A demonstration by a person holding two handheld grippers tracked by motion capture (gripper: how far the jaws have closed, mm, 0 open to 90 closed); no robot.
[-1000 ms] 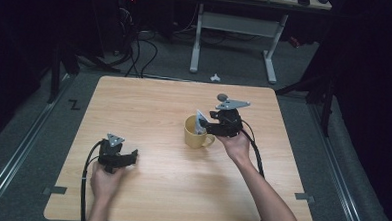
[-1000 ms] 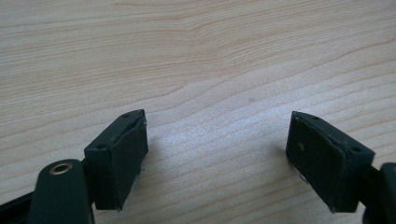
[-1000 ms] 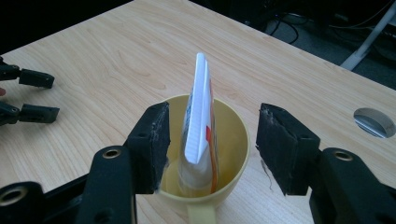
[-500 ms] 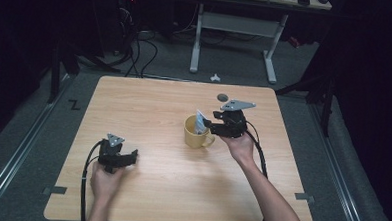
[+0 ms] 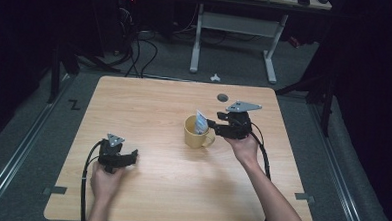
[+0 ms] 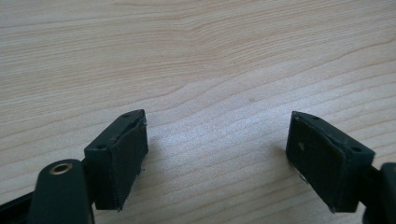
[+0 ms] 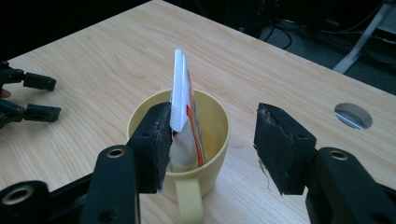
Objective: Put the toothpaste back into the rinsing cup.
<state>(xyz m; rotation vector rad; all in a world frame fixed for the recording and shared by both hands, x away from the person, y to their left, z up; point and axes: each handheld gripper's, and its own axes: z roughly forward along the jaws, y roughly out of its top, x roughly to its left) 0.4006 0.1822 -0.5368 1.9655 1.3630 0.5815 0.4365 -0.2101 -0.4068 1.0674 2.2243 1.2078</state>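
table (image 5: pixel 149 108) of pale wood grain bears everything here. yellow ceramic mug (image 5: pixel 197 134) stands near its middle, a white tube with orange print (image 7: pixel 183 100) upright inside. right gripper (image 7: pixel 212 140) has just been narrowing its jaws astride the tube, one pad beside it, still agape. left gripper (image 6: pixel 217 149) rests jaws wide over bare wood.

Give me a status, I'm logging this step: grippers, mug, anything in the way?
Left gripper open, resting on table. Right gripper open behind mug, not gripping. Tube upright in mug. Nothing in the way.
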